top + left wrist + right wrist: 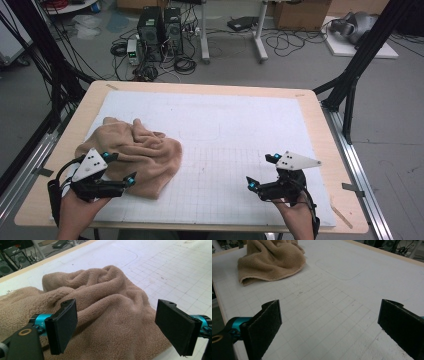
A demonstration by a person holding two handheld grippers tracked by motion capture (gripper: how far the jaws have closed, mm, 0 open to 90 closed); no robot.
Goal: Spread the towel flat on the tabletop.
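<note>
The left tool (121, 168) gapes just over the crumpled towel (137, 152), the right tool (262, 171) gapes above bare gridded worktop (225, 130), well apart.

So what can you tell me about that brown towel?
The towel is light brown, soft and fluffy like terry cloth. It lies crumpled in a loose heap with many folds and bumps, not spread flat. It sits on the left part of the white gridded mat, which it rests on. The left gripper hovers right over its near edge with its jaws open; whether it touches the cloth cannot be told.
</note>
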